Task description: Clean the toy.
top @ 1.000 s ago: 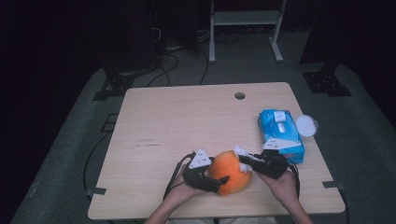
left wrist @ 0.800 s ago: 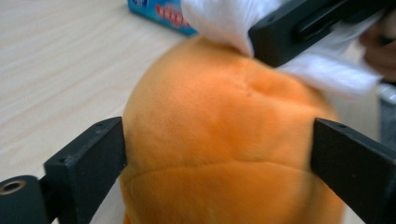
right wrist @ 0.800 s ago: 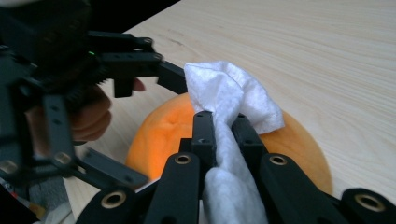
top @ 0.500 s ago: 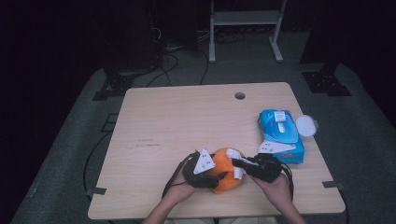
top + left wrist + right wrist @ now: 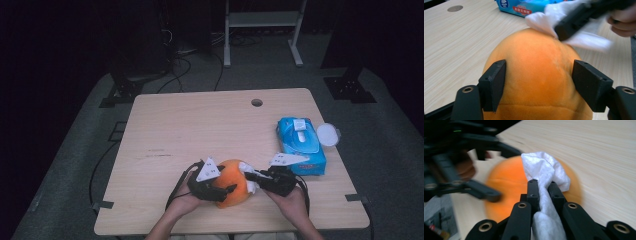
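Jaws of the left hand-held gripper (image 5: 539,82), which have just been closing, clamp the orange plush ball (image 5: 536,75) near the counter's (image 5: 200,125) front edge. The right hand-held gripper (image 5: 543,186) pinches a white wipe (image 5: 546,170) against it. Hard rubbing could squeeze the soft ball free; a weak pinch could drop the wipe.

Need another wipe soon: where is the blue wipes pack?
In the high view the blue wipes pack lies at the table's right edge, just beyond the right gripper.
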Demonstrator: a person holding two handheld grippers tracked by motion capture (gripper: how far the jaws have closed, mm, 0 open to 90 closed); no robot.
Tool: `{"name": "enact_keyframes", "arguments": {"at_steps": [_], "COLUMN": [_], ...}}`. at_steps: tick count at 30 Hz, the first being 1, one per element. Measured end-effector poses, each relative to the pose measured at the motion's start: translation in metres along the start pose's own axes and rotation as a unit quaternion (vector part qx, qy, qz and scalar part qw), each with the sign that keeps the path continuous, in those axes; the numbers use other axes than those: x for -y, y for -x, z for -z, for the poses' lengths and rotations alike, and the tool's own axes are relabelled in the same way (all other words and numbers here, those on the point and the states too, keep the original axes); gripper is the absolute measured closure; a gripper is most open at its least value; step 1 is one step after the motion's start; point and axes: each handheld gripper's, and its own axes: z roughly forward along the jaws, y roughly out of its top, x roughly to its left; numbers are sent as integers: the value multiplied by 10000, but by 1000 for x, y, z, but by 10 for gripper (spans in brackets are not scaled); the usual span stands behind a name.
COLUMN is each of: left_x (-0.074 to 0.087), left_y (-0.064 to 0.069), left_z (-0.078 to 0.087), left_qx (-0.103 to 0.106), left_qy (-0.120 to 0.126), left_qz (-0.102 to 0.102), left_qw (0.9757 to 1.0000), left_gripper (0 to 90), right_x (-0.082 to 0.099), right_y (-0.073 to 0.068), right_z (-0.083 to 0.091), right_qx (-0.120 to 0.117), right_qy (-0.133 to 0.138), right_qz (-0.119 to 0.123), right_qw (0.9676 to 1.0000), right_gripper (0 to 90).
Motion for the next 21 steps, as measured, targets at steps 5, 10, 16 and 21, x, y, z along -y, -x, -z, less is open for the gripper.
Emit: {"name": "enact_keyframes", "arguments": {"at_steps": [5, 10, 16, 21], "left_x": [0, 1, -5, -5], "left_y": [3, 6, 3, 0], "left_z": [-1, 0, 3, 1], "left_qx": [-1, 115, 189, -26], "left_qy": [-26, 21, 109, -100], "left_qz": [-100, -263, -39, 124], "left_qw": [9999, 9996, 9998, 9999], "left_gripper": [299, 303, 194, 120], "right_x": [3, -6, 2, 7], "right_y": [11, -4, 11, -3], "right_z": [2, 3, 0, 1], "right_qx": [133, -68, 53, -257], "right_qy": [-35, 144, -62, -48], "right_qz": [-172, 119, -152, -189], "right_qw": [9998, 9998, 9999, 9995], "right_gripper": [815, 813, 815, 819]}}
